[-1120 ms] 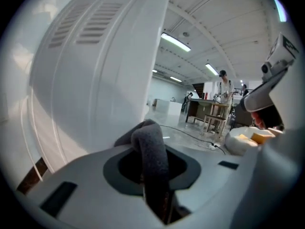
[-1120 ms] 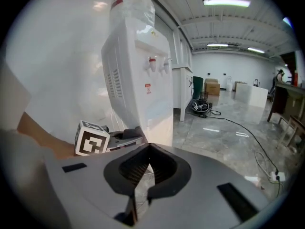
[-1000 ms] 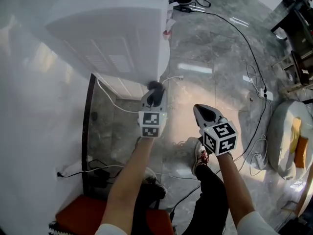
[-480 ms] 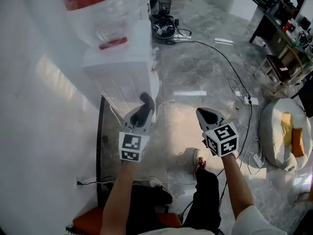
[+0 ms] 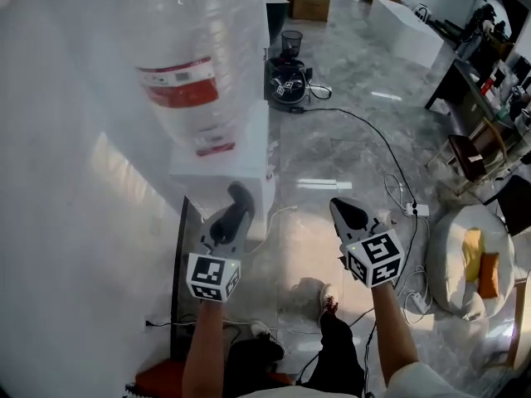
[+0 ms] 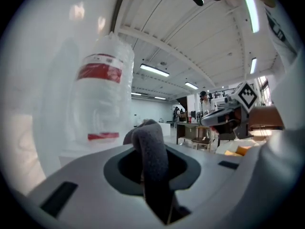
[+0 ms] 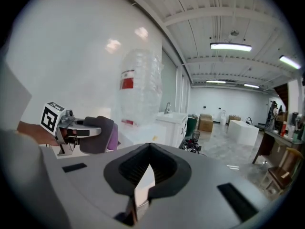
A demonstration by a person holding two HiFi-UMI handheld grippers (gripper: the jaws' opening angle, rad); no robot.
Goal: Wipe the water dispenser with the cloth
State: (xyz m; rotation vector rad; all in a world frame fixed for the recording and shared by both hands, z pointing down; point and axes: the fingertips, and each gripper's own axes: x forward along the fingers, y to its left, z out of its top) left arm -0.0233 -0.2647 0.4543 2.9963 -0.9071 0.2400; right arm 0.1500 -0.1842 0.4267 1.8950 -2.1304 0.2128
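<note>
The left claw [image 5: 230, 220] is clenched on a folded dark grey cloth [image 5: 240, 199], which sticks up beyond its tips; in the left gripper view the cloth [image 6: 151, 159] fills the gap between the jaws. The dispenser [image 5: 249, 168] stands just ahead of and slightly left of that claw, with the big clear bottle [image 5: 191, 73] upended on top, above and ahead of it. I cannot tell whether the cloth touches the white casing yet. The right claw [image 5: 349, 212] hangs off to the right, well apart from the dispenser, closed on nothing, as the right gripper view shows. The main risk is the grip: only a narrow fold appears pinched, so dragging it hard across the casing could pull the cloth free or roll it, leaving bare plastic jaws to scrape the surface. Pushing high or sideways near the bottle could rock it on its seat. A small red-marked fitting [image 5: 270, 171] sits on the dispenser's edge just ahead of the cloth, probably a tap; a careless pass over it might release water. A white cord [image 5: 278, 215] runs beside the left claw and could snag on it. Cables [image 5: 390, 164] trail over the floor beyond the right claw, and stepping round to reach another face could catch a foot on them.
</note>
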